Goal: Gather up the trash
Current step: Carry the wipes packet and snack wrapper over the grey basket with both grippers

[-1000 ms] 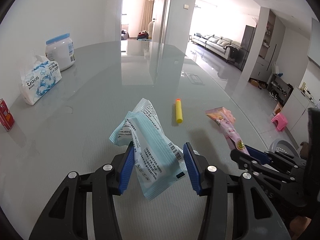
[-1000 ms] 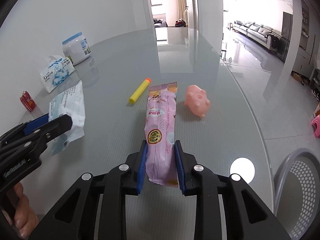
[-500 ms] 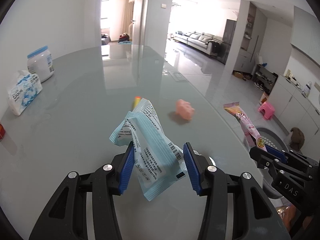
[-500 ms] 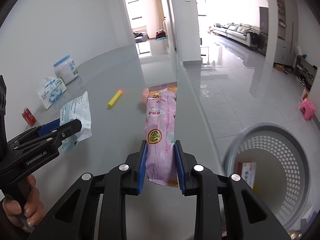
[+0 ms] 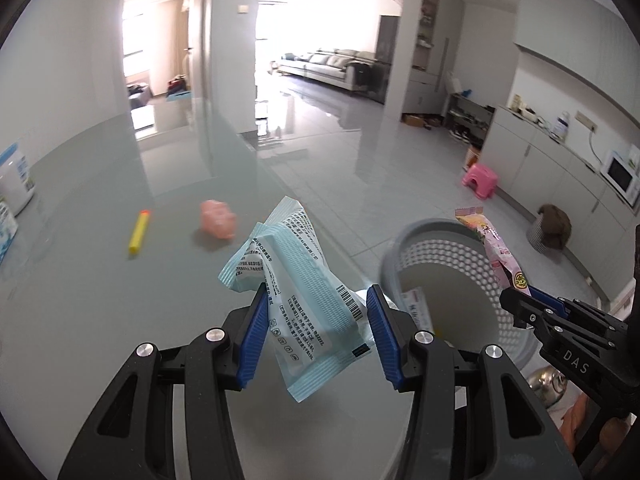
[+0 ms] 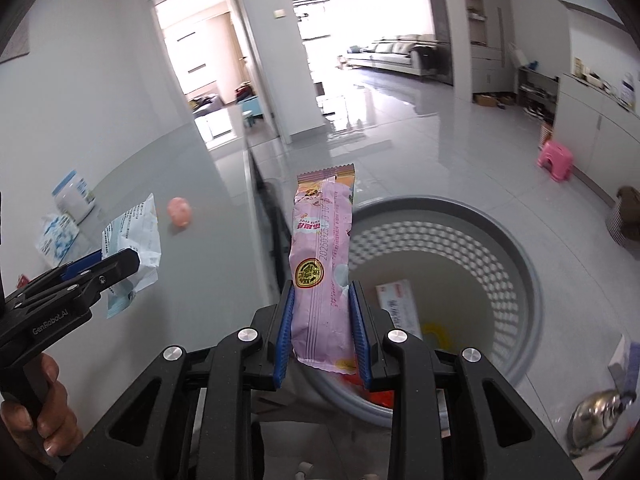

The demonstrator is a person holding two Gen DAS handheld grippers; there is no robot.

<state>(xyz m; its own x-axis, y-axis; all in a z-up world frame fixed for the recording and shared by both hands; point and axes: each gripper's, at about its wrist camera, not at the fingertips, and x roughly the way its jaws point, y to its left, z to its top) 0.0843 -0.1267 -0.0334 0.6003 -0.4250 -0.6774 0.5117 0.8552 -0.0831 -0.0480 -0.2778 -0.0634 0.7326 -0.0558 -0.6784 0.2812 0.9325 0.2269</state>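
Note:
My left gripper [image 5: 316,312] is shut on a crumpled light-blue wrapper [image 5: 304,284] and holds it above the glass table's right edge. It also shows in the right wrist view [image 6: 132,240]. My right gripper [image 6: 322,312] is shut on a long pink snack wrapper [image 6: 324,256] and holds it over the near rim of a grey perforated waste bin [image 6: 516,256]. The bin [image 5: 452,256] stands on the floor beside the table and holds a white packet [image 6: 398,304] and some yellow scrap.
On the glass table [image 5: 100,280] lie a yellow foam dart [image 5: 139,231] and a pink pig toy [image 5: 218,219]. A white jar [image 6: 74,196] and a tissue pack [image 6: 56,236] stand by the wall. A pink stool [image 6: 555,159] and a metal pot lid [image 6: 600,416] are on the floor.
Both grippers have swung right, off the table centre toward the bin, each still holding its wrapper. The bin has come into full view under the right gripper.

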